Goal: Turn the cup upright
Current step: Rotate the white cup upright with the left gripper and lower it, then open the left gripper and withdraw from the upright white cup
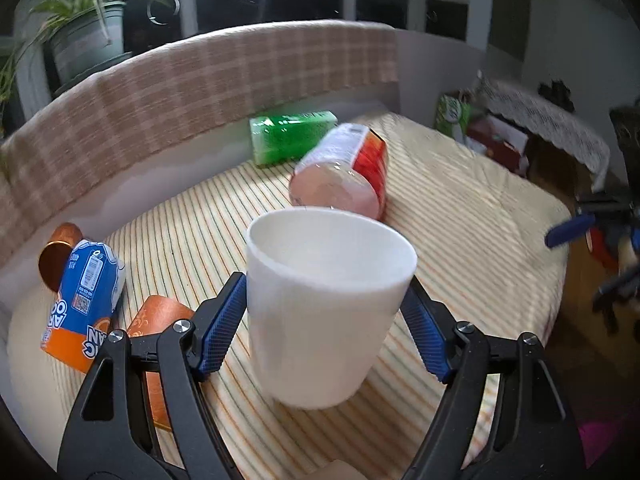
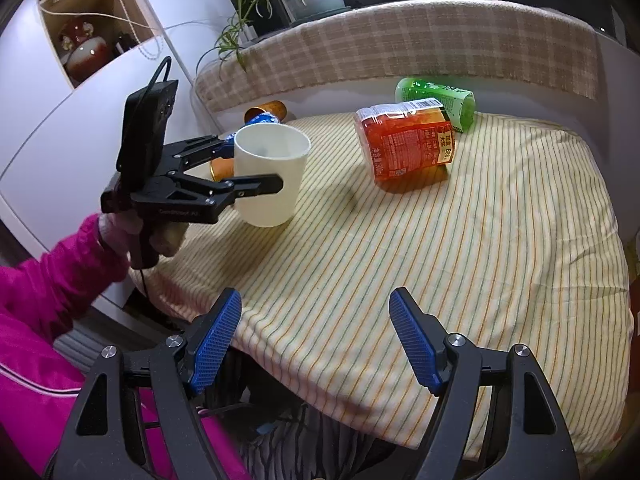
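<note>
A white cup (image 1: 320,304) stands nearly upright, mouth up, tilted a little, held between the blue pads of my left gripper (image 1: 324,316). In the right wrist view the same cup (image 2: 270,176) is at the table's left side, its base close to the striped cloth, with my left gripper (image 2: 256,168) shut on its sides. My right gripper (image 2: 316,336) is open and empty over the table's near edge, apart from the cup.
A striped cloth covers the table (image 2: 440,260). An orange-red packet (image 2: 404,140) and a green packet (image 2: 436,100) lie at the back. A blue-orange packet (image 1: 84,292) and copper cans (image 1: 60,252) lie at the left. A plaid-covered backrest (image 2: 400,52) borders the far side.
</note>
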`<control>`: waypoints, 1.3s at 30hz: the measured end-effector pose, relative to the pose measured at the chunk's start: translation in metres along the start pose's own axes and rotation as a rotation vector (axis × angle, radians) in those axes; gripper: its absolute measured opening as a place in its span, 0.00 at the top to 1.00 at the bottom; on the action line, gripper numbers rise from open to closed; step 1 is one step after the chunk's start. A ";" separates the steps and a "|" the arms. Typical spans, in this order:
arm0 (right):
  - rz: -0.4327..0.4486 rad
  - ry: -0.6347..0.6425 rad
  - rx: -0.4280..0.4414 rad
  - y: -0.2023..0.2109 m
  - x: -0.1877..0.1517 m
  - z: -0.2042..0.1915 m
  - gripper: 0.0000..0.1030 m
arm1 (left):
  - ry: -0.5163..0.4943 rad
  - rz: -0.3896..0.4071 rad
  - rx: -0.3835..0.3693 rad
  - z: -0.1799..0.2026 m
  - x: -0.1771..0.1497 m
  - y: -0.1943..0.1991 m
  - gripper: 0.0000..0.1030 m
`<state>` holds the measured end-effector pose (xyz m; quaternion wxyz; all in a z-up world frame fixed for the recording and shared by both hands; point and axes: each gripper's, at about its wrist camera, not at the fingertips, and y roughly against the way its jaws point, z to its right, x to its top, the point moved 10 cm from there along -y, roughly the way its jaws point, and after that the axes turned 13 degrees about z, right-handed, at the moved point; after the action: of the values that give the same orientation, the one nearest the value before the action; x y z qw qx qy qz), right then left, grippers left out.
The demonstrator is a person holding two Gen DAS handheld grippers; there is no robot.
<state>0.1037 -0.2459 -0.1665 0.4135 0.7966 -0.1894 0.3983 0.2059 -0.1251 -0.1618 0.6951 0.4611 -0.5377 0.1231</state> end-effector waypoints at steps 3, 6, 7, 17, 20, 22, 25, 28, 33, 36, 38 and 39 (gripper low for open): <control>0.002 0.000 0.001 0.000 0.001 0.000 0.26 | 0.046 0.022 0.015 -0.004 0.003 -0.006 0.24; 0.007 -0.004 -0.002 0.000 0.001 -0.001 0.26 | 0.095 0.035 0.023 -0.009 0.004 -0.010 0.24; 0.008 -0.005 -0.003 0.000 0.002 -0.001 0.26 | 0.114 0.038 0.022 -0.010 0.003 -0.011 0.24; 0.012 -0.008 -0.008 0.002 0.002 0.000 0.26 | 0.127 0.053 0.010 0.005 -0.001 0.005 0.25; 0.010 -0.003 -0.003 0.000 0.001 -0.003 0.26 | 0.104 0.054 0.007 0.012 -0.005 0.009 0.25; 0.011 -0.003 0.000 0.000 0.001 -0.005 0.26 | 0.101 0.044 0.005 0.015 -0.010 0.009 0.24; 0.016 -0.001 0.000 0.000 0.003 -0.007 0.26 | 0.107 0.035 0.007 0.015 -0.015 0.008 0.24; 0.018 0.006 0.001 0.002 0.003 -0.011 0.26 | 0.116 0.037 0.007 0.014 -0.017 0.011 0.24; 0.023 0.008 0.002 0.003 0.004 -0.014 0.26 | 0.120 0.038 0.009 0.014 -0.021 0.016 0.24; 0.025 0.007 0.003 0.003 0.004 -0.015 0.26 | 0.121 0.036 0.012 0.012 -0.022 0.019 0.21; 0.026 0.008 0.004 0.003 0.004 -0.016 0.26 | 0.115 0.036 0.012 0.012 -0.022 0.020 0.17; 0.028 0.008 0.005 0.003 0.004 -0.017 0.26 | 0.111 0.036 0.013 0.013 -0.022 0.021 0.16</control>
<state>0.0964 -0.2337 -0.1558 0.4067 0.7932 -0.1976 0.4078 0.1749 -0.1160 -0.1703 0.7184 0.4485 -0.5057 0.1646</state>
